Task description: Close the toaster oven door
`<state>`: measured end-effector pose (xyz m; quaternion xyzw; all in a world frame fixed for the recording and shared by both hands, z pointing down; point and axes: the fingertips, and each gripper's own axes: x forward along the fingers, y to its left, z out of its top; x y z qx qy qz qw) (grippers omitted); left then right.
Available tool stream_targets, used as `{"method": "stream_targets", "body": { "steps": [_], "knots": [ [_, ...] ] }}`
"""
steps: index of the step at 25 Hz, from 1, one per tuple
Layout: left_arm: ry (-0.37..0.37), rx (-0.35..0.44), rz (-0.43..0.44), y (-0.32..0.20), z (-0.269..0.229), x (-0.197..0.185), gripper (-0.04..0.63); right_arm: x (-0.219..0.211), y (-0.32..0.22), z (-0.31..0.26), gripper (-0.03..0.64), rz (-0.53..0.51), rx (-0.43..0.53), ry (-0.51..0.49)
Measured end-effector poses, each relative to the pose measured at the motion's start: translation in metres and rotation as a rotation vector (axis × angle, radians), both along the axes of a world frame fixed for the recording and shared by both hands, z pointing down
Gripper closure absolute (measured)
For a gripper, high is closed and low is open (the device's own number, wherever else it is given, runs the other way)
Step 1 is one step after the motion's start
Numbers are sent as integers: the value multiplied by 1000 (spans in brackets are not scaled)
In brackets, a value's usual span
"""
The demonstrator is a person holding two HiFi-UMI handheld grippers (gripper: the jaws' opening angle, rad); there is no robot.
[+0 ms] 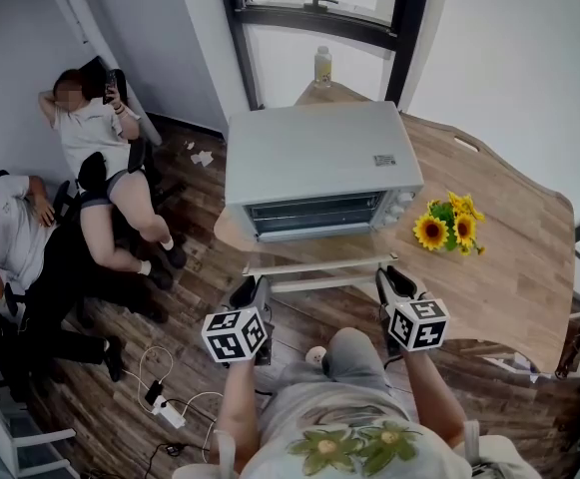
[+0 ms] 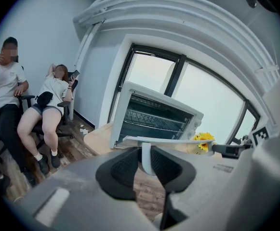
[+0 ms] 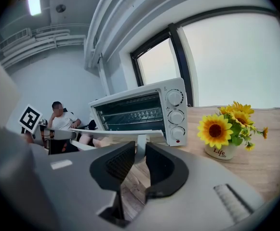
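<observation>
While the oven door point(image 1: 314, 264) lies open, claws hold on.
Left gripper point(image 1: 254, 291) and right gripper point(image 1: 391, 279) pinch its white handle point(image 1: 319, 283) (one each end).

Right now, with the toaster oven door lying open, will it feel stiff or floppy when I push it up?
Probably stiff: the door looks like a rigid glass panel, lying flat from its hinge. The door handle is a slim bar with the left tongs and right tongs on its posts, so lift evenly. The toaster oven looks light; it may slide.
</observation>
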<state>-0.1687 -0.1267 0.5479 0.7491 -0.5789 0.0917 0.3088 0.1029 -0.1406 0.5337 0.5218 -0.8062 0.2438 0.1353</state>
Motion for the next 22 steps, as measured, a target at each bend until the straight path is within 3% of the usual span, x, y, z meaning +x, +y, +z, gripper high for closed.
{"method": "stream_targets", "body": {
  "steps": [22],
  "knots": [
    [26,8,-8,-19,-15,-3,497,-2,-19,-17,541,-6,14,-28]
  ]
}}
